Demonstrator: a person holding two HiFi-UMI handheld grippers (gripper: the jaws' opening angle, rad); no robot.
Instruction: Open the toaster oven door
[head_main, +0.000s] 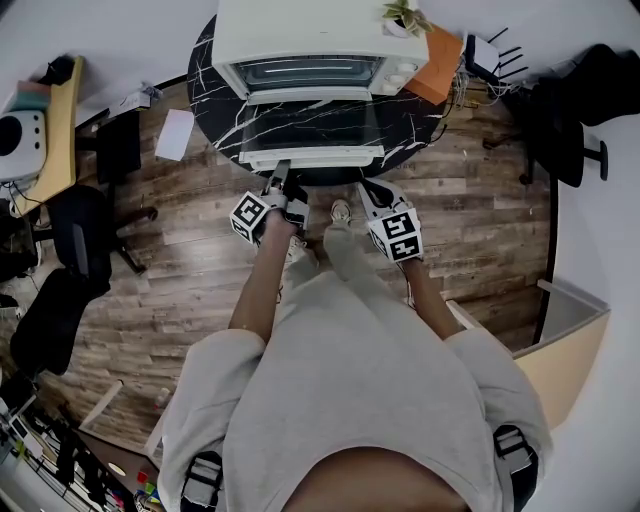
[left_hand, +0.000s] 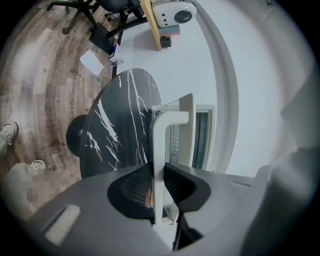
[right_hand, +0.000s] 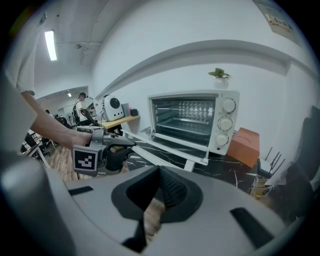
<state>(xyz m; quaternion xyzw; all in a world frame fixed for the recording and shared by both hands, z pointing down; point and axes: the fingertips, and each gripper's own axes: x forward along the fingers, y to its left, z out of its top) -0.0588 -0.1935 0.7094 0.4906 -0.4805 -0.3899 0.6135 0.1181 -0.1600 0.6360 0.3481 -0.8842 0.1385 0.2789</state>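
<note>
A white toaster oven (head_main: 310, 45) stands on a round black marble table (head_main: 215, 90). Its glass door (head_main: 310, 125) hangs folded down toward me, almost level, leaving the oven cavity (right_hand: 182, 117) open. My left gripper (head_main: 280, 185) is at the left part of the white door handle (head_main: 312, 157), and in the left gripper view its pads (left_hand: 172, 185) press on either side of the handle bar (left_hand: 161, 150). My right gripper (head_main: 368, 190) hovers off the table's near edge, to the right of the handle. Its jaws are shut with nothing between them (right_hand: 159, 172).
An orange box (head_main: 437, 62) sits on the table right of the oven, with a small plant (head_main: 405, 15) on top of the oven. Office chairs (head_main: 85, 250) and a desk (head_main: 60, 130) stand at the left. Another chair (head_main: 570, 120) and a bin (head_main: 570, 340) are at the right.
</note>
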